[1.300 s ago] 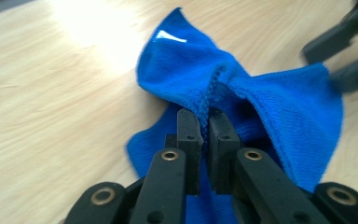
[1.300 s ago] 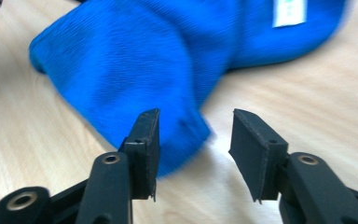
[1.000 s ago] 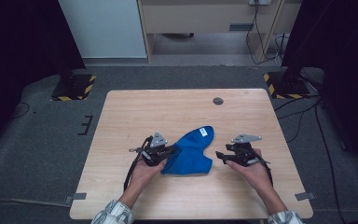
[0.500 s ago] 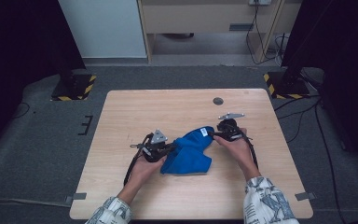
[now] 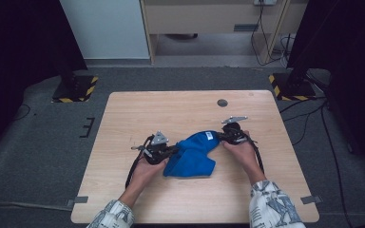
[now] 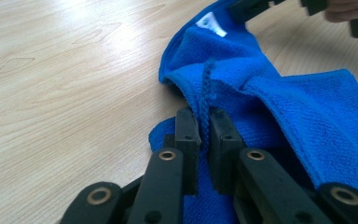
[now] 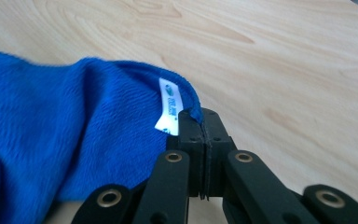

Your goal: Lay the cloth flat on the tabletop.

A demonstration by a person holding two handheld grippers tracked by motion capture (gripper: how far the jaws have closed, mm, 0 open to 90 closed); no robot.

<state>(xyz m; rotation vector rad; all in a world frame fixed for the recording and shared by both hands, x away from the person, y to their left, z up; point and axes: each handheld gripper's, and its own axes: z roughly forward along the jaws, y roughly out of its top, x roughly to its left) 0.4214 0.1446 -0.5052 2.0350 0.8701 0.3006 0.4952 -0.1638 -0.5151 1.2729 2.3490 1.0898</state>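
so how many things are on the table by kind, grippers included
cloths: 1, a blue cloth with a white tag
grippers: 2, the left gripper and right gripper, each shut on an edge of the cloth
dark round spots on the table: 1, the spot
total: 4

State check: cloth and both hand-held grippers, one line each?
blue cloth: crumpled on the table, pinched at two edges
left hand-held gripper: shut on a cloth hem
right hand-held gripper: shut on the cloth corner beside the white label
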